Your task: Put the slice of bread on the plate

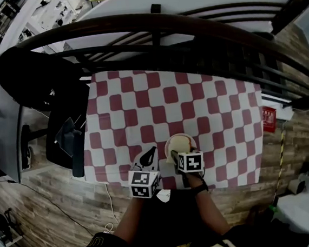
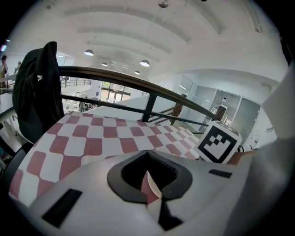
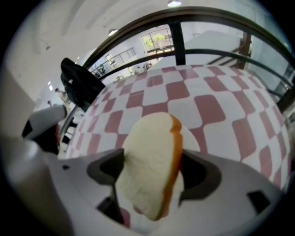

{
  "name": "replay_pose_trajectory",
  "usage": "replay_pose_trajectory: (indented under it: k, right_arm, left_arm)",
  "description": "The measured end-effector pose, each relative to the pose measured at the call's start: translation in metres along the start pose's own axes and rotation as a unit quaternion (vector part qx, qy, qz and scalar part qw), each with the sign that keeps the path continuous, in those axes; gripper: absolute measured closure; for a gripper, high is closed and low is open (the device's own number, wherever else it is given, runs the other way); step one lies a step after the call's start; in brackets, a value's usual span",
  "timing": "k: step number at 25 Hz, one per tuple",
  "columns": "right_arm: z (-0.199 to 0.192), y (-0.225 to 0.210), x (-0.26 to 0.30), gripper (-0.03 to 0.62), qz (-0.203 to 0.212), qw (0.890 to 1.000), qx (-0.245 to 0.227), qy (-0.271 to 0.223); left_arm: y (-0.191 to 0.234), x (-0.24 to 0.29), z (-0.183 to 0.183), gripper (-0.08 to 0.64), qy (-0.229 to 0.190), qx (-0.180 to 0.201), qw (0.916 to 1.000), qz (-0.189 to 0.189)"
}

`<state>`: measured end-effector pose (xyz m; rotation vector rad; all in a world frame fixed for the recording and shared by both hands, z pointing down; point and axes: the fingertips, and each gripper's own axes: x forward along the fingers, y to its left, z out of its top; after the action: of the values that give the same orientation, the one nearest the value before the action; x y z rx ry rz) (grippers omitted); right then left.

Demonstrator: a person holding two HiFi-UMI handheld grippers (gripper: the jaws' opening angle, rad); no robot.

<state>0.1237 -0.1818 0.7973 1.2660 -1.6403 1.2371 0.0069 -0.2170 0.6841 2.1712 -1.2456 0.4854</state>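
A slice of white bread (image 3: 152, 166) with a tan crust stands on edge between the two jaws of my right gripper (image 3: 153, 177). The jaws are open, with dark gaps on both sides of the slice. Under the slice lies the small white plate (image 3: 192, 138). In the head view the plate (image 1: 179, 138) sits near the front edge of the checked table, with my right gripper (image 1: 175, 156) pointing steeply down at it. My left gripper (image 1: 148, 157) hovers just left of the plate, its jaws (image 2: 150, 184) shut and holding nothing; a sliver of plate rim shows past them.
The red and white checked tablecloth (image 1: 196, 105) covers the table. A dark curved railing (image 1: 156, 25) runs behind it. A black chair with a dark jacket (image 1: 61, 118) stands at the table's left side. The table's front edge is right under my hands.
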Motion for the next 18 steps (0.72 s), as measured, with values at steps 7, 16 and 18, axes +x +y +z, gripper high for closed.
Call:
replay_pose_trajectory:
  k: [7,16,18]
  right_arm:
    - [0.012,-0.025,-0.017,0.179,-0.076,0.996,-0.038,-0.04]
    - [0.075,-0.015,-0.094,0.225,-0.074,0.98,-0.059,-0.175]
    - [0.097,-0.008,-0.121,0.323,-0.075,0.97,-0.065,-0.22]
  left_arm:
    - [-0.008,0.004,0.006,0.541,-0.002,0.006,0.9999,-0.011]
    - [-0.027,-0.004,0.061,0.543,-0.046,0.038,0.9977,-0.033]
    - [-0.029,-0.009,0.085,0.543,-0.067,0.046,0.9961,-0.035]
